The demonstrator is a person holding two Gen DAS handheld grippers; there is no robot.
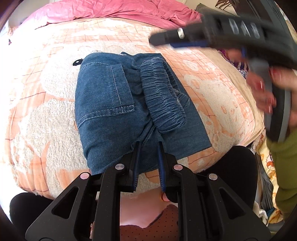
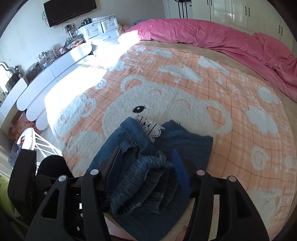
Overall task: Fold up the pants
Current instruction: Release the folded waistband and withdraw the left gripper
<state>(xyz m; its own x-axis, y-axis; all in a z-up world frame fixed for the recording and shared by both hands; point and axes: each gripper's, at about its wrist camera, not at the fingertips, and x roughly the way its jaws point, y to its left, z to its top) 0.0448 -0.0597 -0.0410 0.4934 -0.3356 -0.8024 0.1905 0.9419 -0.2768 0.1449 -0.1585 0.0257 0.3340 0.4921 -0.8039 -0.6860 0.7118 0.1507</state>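
Observation:
Blue denim pants (image 1: pixel 115 103) lie folded into a compact bundle on the bear-patterned blanket (image 1: pixel 46 115), near the bed's front edge. Their gathered elastic waistband (image 1: pixel 163 96) lies on top, toward the right. My left gripper (image 1: pixel 149 146) is at the bundle's near edge, its jaws shut on a fold of denim. My right gripper (image 2: pixel 146 153) hovers over the waistband (image 2: pixel 144 185) with its jaws wide apart, and the pads do not press on the cloth. A white lace trim (image 2: pixel 150 129) peeks out at the far end. In the left wrist view the right gripper (image 1: pixel 167 38) is blurred at the upper right, in a hand (image 1: pixel 263 92).
A crumpled pink duvet (image 2: pixel 222 37) runs along the far side of the bed. White drawers and a scalloped white counter (image 2: pixel 55 64) with clutter stand left of the bed, under a wall TV (image 2: pixel 70 9). A green sleeve (image 1: pixel 285 176) and a dark-clad knee (image 1: pixel 232 161) are at the bed's near edge.

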